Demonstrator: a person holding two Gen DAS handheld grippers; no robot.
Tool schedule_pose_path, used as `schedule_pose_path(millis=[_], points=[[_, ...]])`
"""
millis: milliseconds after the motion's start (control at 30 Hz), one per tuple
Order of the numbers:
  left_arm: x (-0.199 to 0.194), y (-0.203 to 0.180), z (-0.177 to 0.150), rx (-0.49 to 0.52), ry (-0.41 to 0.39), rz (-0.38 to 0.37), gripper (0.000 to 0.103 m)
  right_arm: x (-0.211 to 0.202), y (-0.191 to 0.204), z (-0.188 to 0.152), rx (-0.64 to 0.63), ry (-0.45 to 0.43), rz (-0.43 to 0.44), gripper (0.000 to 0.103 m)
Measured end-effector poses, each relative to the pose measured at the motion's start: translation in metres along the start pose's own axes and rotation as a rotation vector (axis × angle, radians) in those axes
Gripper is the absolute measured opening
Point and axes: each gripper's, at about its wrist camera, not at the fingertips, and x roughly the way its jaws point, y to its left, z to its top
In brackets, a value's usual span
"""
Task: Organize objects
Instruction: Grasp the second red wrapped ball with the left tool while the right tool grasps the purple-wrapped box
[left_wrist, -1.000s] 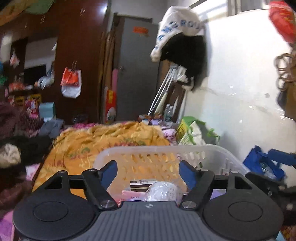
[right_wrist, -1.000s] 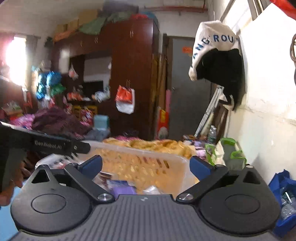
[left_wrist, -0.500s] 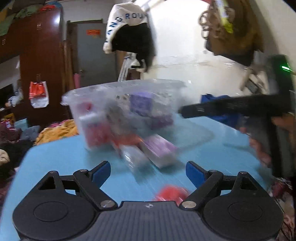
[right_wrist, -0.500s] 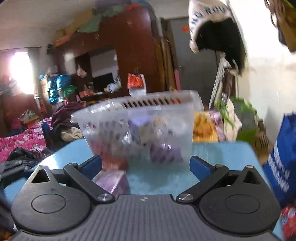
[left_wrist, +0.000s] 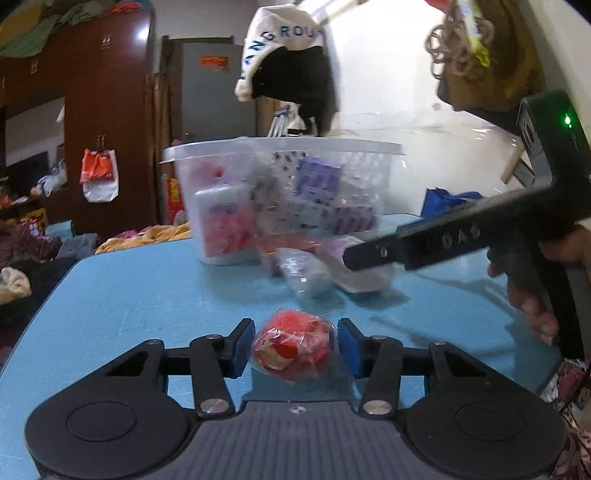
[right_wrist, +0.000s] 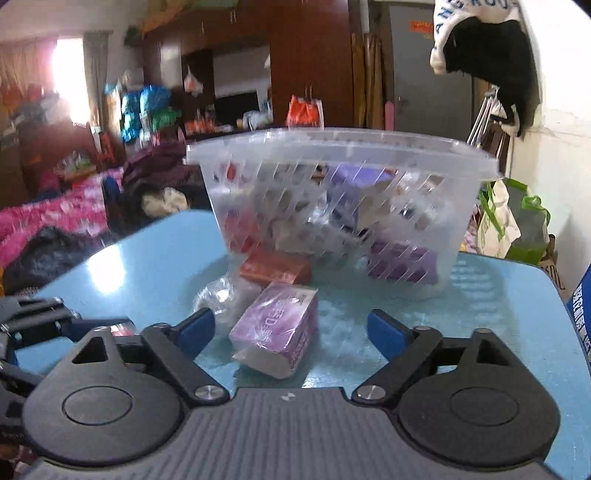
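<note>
Left wrist: left claw (left_wrist: 295, 341) closing around red packet (left_wrist: 291, 345).

Bare blue table (left_wrist: 129, 295) lies open leftward; ahead, the basket (right_wrist: 332, 147) and loose packets (right_wrist: 275, 325) block passage.

Two matching handheld grippers in black and grey, with blue pads.

Each of the left gripper (left_wrist: 295, 341) and right gripper (right_wrist: 291, 328) has a ribbed grey body bearing a small white mark, two round black discs, black link arms fixed with silver screws, and triangular cut-outs. Seen from the side, the right one is a black bar with embossed letters, a small screw and a green light, gripped by a bare hand (left_wrist: 532, 291).
</note>
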Motion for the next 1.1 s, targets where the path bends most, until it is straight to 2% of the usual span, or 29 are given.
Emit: schedule_pose_path(millis=[67, 200, 233, 267, 300, 333, 633, 833, 1100], points=[[0.000, 0.003, 0.002, -0.009, -0.003, -0.009, 0.053, 0.005, 0.002, 0.002, -0.002, 0.003, -0.017, 0.081], [0.000, 0.002, 0.002, 0.004, -0.003, -0.001, 0.053, 0.015, 0.003, 0.005, -0.015, 0.037, -0.026, 0.081], [0.001, 0.002, 0.002, 0.008, -0.002, -0.002, 0.053, 0.016, 0.002, 0.005, -0.016, 0.045, -0.026, 0.077], [0.001, 0.002, 0.002, 0.008, -0.003, -0.002, 0.053, 0.016, 0.000, 0.004, -0.016, 0.057, -0.023, 0.073], [0.001, 0.003, 0.002, 0.006, -0.003, -0.002, 0.053, 0.015, -0.003, 0.003, -0.004, 0.064, -0.017, 0.055], [0.001, 0.003, 0.002, 0.006, -0.003, -0.004, 0.053, 0.013, -0.008, 0.002, 0.015, 0.063, -0.007, 0.049], [-0.001, 0.000, 0.000, 0.016, -0.020, 0.012, 0.053, -0.031, -0.032, -0.009, 0.108, -0.142, -0.020, 0.049], [-0.004, 0.002, -0.001, 0.003, -0.059, 0.014, 0.053, -0.044, -0.035, -0.010, 0.134, -0.234, -0.052, 0.049], [-0.010, 0.003, -0.003, -0.003, -0.125, 0.007, 0.053, -0.050, -0.022, -0.007, 0.071, -0.307, -0.066, 0.049]])
